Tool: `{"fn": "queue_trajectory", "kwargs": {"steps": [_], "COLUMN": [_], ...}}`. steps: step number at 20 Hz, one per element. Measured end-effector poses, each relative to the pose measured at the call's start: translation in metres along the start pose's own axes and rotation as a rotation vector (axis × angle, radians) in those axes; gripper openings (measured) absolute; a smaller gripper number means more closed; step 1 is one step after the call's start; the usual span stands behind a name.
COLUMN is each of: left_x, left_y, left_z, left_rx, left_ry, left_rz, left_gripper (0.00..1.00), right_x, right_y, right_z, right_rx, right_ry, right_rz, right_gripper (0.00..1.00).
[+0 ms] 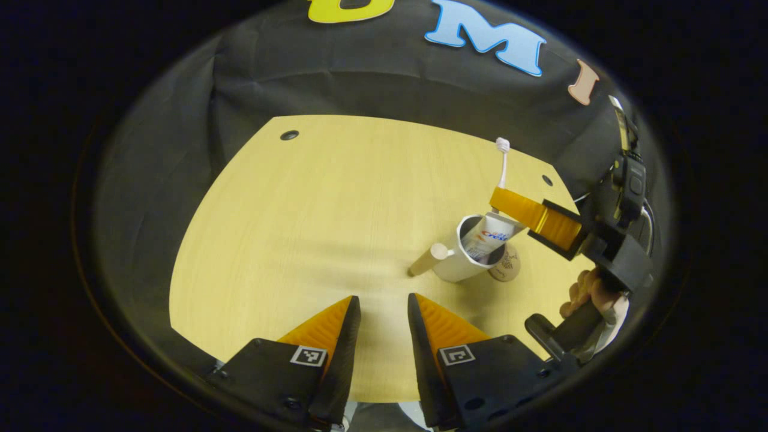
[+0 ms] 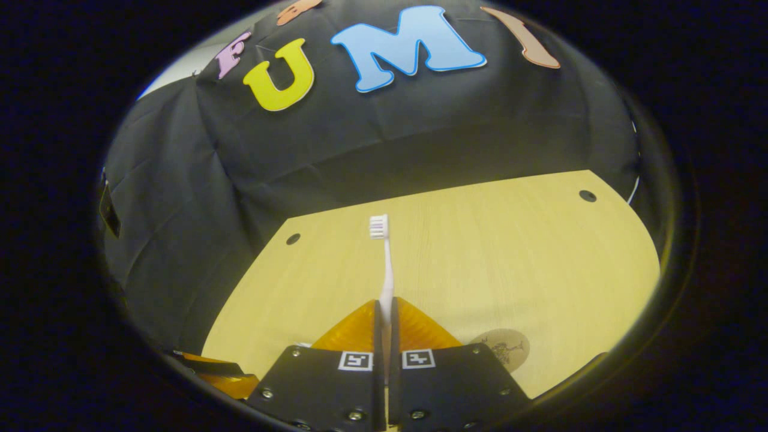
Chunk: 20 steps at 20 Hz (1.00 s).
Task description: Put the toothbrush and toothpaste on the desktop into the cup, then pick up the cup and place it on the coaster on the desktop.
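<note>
Left gripper view looks down over the left tool [image 1: 384, 306], whose two fingers stand apart with nothing between them, above the bare wooden desk [image 1: 288, 240]. Ahead of this tool and to its right stands the white cup [image 1: 459, 264], with a handle sticking out toward the left. The toothpaste [image 1: 489, 237] is already inside the cup, leaning against the far wall. Just behind the cup, partly hidden by it, lies the round coaster [image 1: 507, 267]; the cup seems to touch its edge, but I cannot tell this surely. Over the cup hangs the right tool [image 1: 528, 216], held by a hand [image 1: 585, 291] at the right edge. Its fingers are closed on the toothbrush [image 1: 503, 162], which stands upright with the bristles up and its lower end near the cup's mouth.

In the right gripper view, the right tool [image 2: 384, 318] has both fingers pressed together on the toothbrush [image 2: 386, 264] handle, and the brush points forward away from the tool. The coaster [image 2: 501, 349] lies on the desk [image 2: 510, 252] just to the right of this tool.
</note>
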<state>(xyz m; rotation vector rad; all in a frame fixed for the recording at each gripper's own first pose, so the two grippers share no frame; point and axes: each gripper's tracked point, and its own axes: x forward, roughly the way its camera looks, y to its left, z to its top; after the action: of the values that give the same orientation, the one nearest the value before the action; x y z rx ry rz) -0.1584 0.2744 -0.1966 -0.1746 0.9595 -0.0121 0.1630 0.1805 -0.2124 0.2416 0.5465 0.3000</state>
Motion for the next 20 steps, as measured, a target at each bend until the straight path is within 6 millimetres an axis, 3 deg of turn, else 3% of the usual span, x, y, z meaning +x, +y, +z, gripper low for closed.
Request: {"fn": "queue_trajectory", "kwargs": {"steps": [6,11,20], "left_x": [0.013,0.015,0.031], "left_y": [-0.003,-0.003,0.006], "left_z": [0.014,0.030,0.037], "left_rx": [0.020,0.042,0.111], "left_ry": [0.017,0.031,0.032], "left_rz": [-0.008,-0.012,-0.054], "left_gripper": [0.53,0.53,0.54], "right_x": [0.003,0.001,-0.005], "right_y": [0.000,0.001,-0.005], "right_z": [-0.003,0.001,0.005], "right_rx": [-0.012,-0.022,0.010], "right_ry": [0.010,0.035,0.010], "right_rz": [0.005,-0.008,-0.032], "right_gripper": [0.09,0.06,0.06]}}
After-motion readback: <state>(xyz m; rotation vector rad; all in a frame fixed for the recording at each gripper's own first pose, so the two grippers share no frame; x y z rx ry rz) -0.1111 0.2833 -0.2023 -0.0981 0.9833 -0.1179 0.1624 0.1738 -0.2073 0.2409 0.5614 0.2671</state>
